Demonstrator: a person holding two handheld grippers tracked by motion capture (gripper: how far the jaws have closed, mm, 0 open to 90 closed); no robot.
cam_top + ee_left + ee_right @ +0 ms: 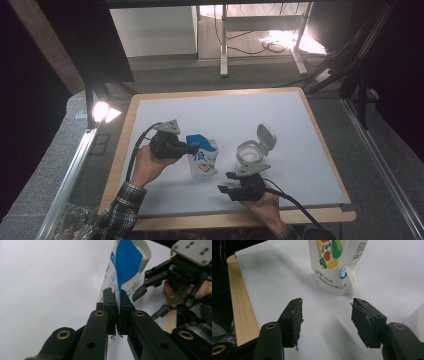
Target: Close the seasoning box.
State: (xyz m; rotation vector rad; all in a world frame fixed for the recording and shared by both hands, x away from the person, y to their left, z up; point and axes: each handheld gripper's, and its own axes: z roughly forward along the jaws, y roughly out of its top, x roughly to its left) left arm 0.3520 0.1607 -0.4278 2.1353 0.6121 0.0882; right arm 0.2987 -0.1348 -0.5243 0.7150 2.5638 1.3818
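A white and blue stand-up pouch point(203, 156) stands near the middle of the white table mat. My left gripper point(191, 148) is shut on the pouch's upper left edge; in the left gripper view the jaws pinch the blue top flap of the pouch point(126, 267). My right gripper point(226, 183) hovers open in front of the pouch, to its right, nothing between its fingers. In the right gripper view the pouch point(335, 265) stands ahead of the open jaws, its base on the mat. A white tub with a flip-up lid point(254, 149) stands open just right of the pouch.
The white mat point(220, 110) lies on a wooden table whose edge point(240, 219) runs along the front. A lamp point(102, 112) shines at the table's left rear corner. Stands and cables occupy the floor beyond the table.
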